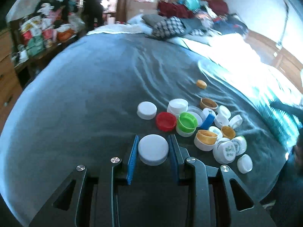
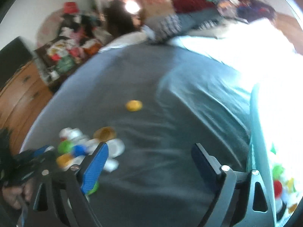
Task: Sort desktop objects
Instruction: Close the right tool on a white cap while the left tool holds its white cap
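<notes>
Left hand-held gripper [image 1: 153, 152]: black linkage arms with triangular cut-outs, silver round pivot screws, ribbed blue pads [image 1: 132, 157] showing. Right hand-held gripper [image 2: 149, 162]: same black frame, silver screws, blue textured pads [image 2: 95, 168], appearing blurred

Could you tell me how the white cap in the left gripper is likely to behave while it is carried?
The white cap, clamped by the left gripper, looks like thin rigid plastic, so probably light and stiff. Its ribbed rim should help grip. Being round and flat, it might pivot between the pads.
</notes>
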Demonstrator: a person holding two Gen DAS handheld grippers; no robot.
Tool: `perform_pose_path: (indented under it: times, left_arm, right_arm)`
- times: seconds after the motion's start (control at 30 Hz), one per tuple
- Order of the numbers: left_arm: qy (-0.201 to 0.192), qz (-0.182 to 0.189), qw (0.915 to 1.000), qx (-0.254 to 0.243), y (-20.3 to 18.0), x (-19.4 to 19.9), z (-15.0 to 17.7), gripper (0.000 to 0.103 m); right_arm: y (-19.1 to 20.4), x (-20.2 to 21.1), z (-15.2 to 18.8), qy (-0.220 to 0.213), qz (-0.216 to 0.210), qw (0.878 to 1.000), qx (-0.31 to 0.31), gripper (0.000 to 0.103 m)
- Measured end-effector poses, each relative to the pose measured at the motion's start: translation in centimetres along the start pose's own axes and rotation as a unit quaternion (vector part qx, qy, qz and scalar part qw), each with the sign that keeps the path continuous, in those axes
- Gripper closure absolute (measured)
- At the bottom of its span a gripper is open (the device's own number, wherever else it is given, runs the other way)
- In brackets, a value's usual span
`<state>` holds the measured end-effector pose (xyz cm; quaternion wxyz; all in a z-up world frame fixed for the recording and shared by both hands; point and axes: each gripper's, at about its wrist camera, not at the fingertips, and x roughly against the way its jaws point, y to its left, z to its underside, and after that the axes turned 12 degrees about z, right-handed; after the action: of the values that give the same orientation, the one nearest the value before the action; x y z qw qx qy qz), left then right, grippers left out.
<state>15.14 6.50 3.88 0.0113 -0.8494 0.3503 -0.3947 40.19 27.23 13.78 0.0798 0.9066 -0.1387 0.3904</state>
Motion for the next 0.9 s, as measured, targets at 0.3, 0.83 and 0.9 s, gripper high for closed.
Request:
perform_pose_path:
  times: [0.3, 0.83, 0.9]
  left_arm:
    - [0.002, -0.048, 0.9983, 0.033, -1.2, 1.6, 1.1, 0.076]
    - [0.000, -0.064, 0.9971, 0.042, -4.1, 1.6, 0.3, 0.076]
    - [0.005, -0.063, 0.9970, 0.046, -4.5, 1.6, 0.5, 0.076]
  right_arm:
    - [7.2, 1.2, 6.6, 0.037, -0.122, 0.984, 0.126, 0.070]
    - [6.8, -2.5, 6.9, 0.066, -0.149, 0.978, 0.128, 0.061]
    - [6.2, -2.7, 6.9, 0.063, -0.153, 0.979, 0.118, 0.070]
